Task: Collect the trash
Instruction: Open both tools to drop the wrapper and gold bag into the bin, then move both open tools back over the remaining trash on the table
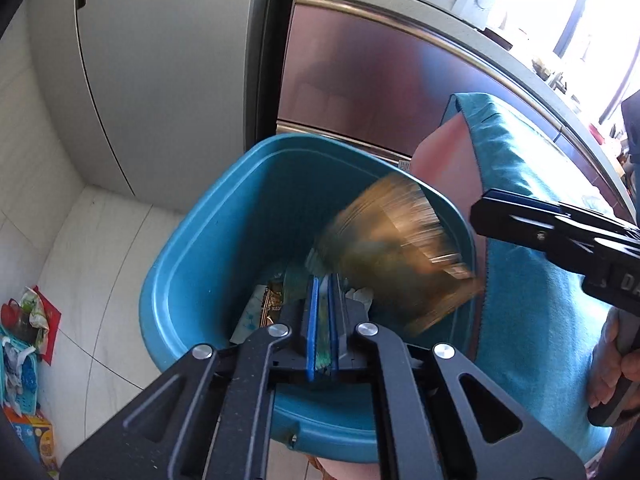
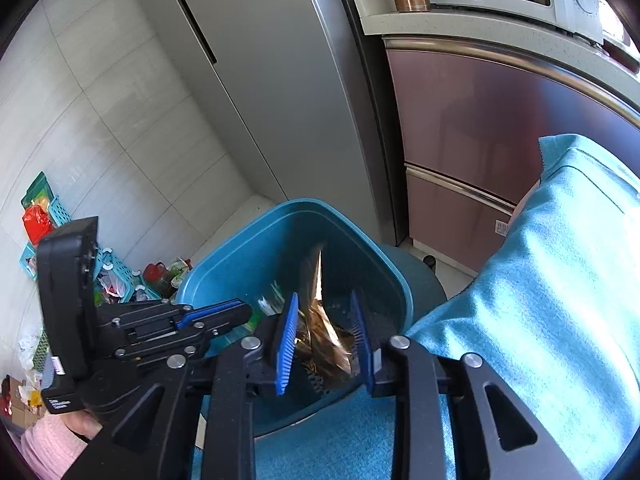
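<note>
With the right claw (image 2: 326,340) parted and its golden wrapper (image 2: 320,332) dropping loose into the blue bin (image 2: 396,280), the left claw (image 1: 323,320), pinching a thin green scrap (image 1: 322,354), should release only inside the rim.

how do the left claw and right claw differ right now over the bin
The left claw has its blue pads nearly together, pinching a thin green scrap; the right claw stands apart with a gap. Nothing blurs at the left claw, while a gold wrapper shows motion-blurred between the right claw's pads, seemingly loose. Both point down into the blue bin, which already holds trash.
</note>
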The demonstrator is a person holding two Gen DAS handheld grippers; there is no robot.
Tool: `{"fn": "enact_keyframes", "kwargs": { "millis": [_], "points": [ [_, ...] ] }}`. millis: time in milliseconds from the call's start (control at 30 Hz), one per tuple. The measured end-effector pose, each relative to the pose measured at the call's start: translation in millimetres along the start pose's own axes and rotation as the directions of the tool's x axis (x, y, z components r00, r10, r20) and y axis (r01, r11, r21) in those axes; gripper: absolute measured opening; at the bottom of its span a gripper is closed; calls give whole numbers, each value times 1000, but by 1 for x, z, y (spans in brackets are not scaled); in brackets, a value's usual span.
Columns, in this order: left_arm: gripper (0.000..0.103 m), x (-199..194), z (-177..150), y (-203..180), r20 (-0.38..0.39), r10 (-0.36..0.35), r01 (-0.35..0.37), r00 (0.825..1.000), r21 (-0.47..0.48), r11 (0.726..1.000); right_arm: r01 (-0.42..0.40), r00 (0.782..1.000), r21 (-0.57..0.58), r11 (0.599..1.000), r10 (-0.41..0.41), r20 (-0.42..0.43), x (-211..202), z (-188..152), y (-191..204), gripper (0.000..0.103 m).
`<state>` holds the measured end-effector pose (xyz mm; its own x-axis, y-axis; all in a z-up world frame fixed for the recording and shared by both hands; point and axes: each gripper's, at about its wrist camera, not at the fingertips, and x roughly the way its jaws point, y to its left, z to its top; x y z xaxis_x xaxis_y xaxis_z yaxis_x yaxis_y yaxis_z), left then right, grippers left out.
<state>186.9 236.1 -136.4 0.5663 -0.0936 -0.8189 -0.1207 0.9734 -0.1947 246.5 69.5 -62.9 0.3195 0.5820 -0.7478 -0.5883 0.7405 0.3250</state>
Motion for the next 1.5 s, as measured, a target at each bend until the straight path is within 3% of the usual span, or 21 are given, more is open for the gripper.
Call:
{"fn": "enact_keyframes", "kwargs": {
  "millis": [400, 600, 767, 1133, 1500],
  "points": [
    [4, -16, -5, -10, 65, -1, -1, 998, 23, 1000, -45, 998, 15, 999, 44, 39, -17, -14, -7, 29],
    [17, -51, -12, -34, 153, -38, 24, 988, 98, 995, -65, 993, 0, 998, 65, 97, -47, -27, -3, 34],
    [28, -77, -24, -66, 196, -114, 76, 974, 191, 979, -70, 981, -10, 997, 71, 178, -90, -46, -4, 38],
    [34, -93, -54, -162, 144, -306, 234, 941, 377, 896, 38, 944, 46, 998, -51, 327, -190, -103, -38, 44],
    [36, -91, -79, -248, 58, -416, 338, 908, 487, 805, 164, 900, 259, 952, -252, 356, -246, -170, -106, 44]
  ]
}}
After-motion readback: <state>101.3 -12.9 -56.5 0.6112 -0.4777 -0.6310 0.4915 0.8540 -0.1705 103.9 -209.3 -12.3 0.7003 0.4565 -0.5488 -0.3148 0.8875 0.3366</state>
